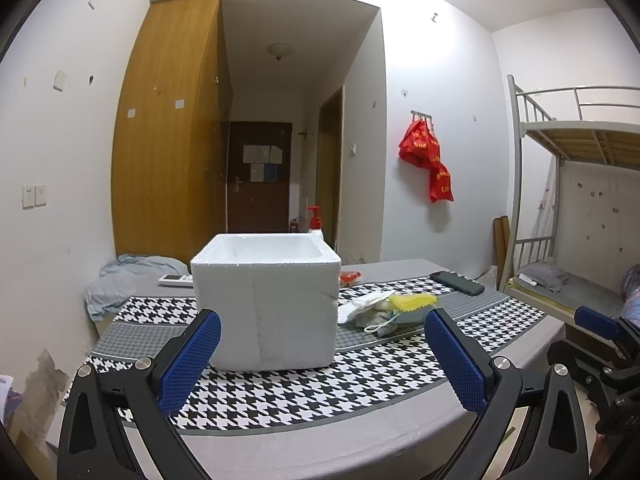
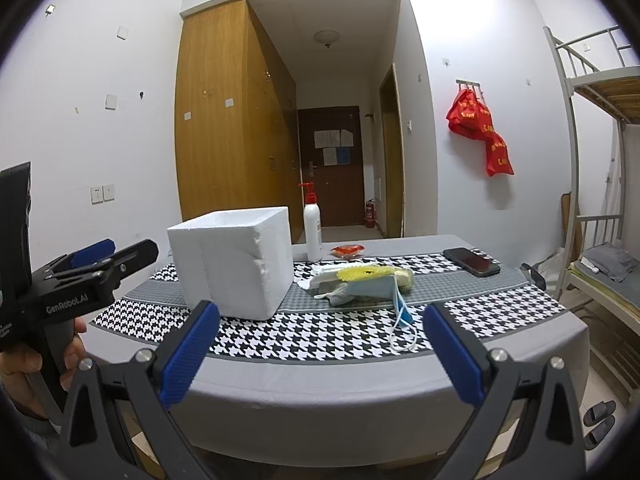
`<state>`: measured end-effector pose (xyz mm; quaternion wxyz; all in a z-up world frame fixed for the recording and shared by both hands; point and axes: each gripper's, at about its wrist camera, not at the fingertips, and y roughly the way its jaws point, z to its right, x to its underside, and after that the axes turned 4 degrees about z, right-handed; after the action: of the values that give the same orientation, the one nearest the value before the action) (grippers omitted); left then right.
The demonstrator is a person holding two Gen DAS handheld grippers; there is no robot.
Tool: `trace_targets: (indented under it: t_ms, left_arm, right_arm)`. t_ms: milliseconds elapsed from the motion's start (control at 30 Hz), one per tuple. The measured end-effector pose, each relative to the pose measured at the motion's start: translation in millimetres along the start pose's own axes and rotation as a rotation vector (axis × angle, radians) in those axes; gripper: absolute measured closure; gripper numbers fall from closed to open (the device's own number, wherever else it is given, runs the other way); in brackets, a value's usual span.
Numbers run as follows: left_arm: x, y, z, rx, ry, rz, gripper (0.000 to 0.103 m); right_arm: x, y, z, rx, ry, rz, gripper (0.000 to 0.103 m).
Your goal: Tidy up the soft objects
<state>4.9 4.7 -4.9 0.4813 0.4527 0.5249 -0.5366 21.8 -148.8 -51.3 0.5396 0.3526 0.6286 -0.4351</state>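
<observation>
A white foam box (image 1: 266, 304) stands open-topped on the houndstooth tablecloth (image 1: 312, 392); it also shows in the right wrist view (image 2: 236, 262). To its right lies a pile of soft things (image 1: 390, 310): a yellow cloth (image 2: 360, 272), white cloths and a blue face mask (image 2: 402, 306) with loose ear loops. My left gripper (image 1: 322, 354) is open and empty just in front of the box. My right gripper (image 2: 320, 346) is open and empty at the table's near edge, in front of the pile.
A white pump bottle with a red top (image 2: 312, 228), a red packet (image 2: 347, 250) and a black phone (image 2: 472, 261) lie at the back of the table. A blue cloth (image 1: 128, 276) and a remote (image 1: 176, 279) lie at the far left. A bunk bed (image 2: 600, 200) stands to the right.
</observation>
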Motion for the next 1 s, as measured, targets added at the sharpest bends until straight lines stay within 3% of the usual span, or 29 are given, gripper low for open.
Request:
trace_targets:
  t_ms: [1000]
  left_arm:
    - [-1.8,3.7,10.1,0.047,0.025,-0.015,0.001]
  right_arm:
    - [-0.7,11.9,6.9,0.012,-0.002,-0.019,0.0]
